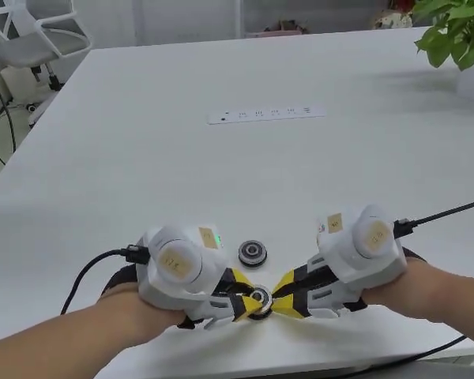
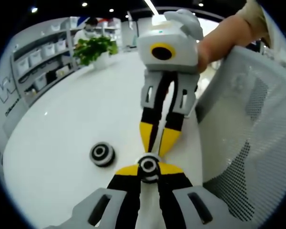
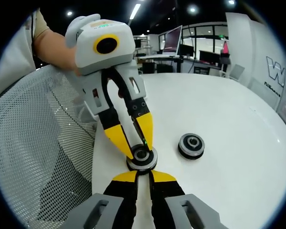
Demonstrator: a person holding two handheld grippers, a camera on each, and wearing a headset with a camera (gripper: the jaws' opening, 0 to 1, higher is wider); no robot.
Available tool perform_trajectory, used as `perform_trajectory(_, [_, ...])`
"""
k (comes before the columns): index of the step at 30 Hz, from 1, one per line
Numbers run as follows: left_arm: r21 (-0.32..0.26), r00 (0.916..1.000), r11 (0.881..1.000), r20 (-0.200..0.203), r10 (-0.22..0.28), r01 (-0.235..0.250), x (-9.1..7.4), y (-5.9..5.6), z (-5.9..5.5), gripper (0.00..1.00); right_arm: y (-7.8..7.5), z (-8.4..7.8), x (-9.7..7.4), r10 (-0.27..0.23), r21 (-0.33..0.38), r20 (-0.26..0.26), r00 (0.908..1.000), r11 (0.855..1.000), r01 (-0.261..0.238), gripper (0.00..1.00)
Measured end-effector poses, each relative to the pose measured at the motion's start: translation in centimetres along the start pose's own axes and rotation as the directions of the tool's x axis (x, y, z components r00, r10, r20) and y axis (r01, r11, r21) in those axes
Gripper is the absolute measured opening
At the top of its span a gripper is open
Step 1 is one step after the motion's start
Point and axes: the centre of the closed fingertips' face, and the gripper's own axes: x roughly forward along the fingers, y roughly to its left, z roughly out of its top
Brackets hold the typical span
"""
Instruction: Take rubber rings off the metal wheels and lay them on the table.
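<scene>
Left gripper clamps the wheel between its tips while right gripper, opposite, pinches its rim.

There are two metal wheels: one wheel just below the head view's centre, a second wheel at bottom centre. Two claws meet there, the left claw and the right claw. One table carries one power strip, upper centre. One plant shows upper right and one chair upper left.
</scene>
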Motion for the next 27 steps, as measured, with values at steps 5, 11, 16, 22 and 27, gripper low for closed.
perform_trajectory(5, [-0.001,1.0000,1.000,0.000,0.002,-0.002,0.0,0.0,0.0,0.13,0.0,0.0,0.0,-0.001,0.013,-0.003,1.0000,1.000,0.001,0.06])
perform_trajectory(11, [-0.004,1.0000,1.000,0.002,0.004,-0.004,-0.1,0.1,-0.1,0.13,0.4,0.2,0.2,0.014,-0.005,0.006,0.9999,1.000,-0.014,0.15])
perform_trajectory(16, [-0.008,1.0000,1.000,0.005,0.006,-0.006,-0.1,0.1,-0.1,0.13,0.2,0.7,0.1,0.007,0.015,0.027,0.9996,1.000,-0.007,0.18])
perform_trajectory(22, [-0.009,1.0000,1.000,0.006,0.006,-0.006,-0.1,0.1,-0.1,0.13,0.2,1.0,0.4,0.000,-0.001,0.031,0.9995,1.000,0.000,0.26])
perform_trajectory(27, [-0.010,0.9999,1.000,0.007,0.008,-0.008,-0.1,0.1,-0.1,0.13,0.7,1.4,1.4,0.015,-0.021,0.027,0.9995,1.000,-0.015,0.35])
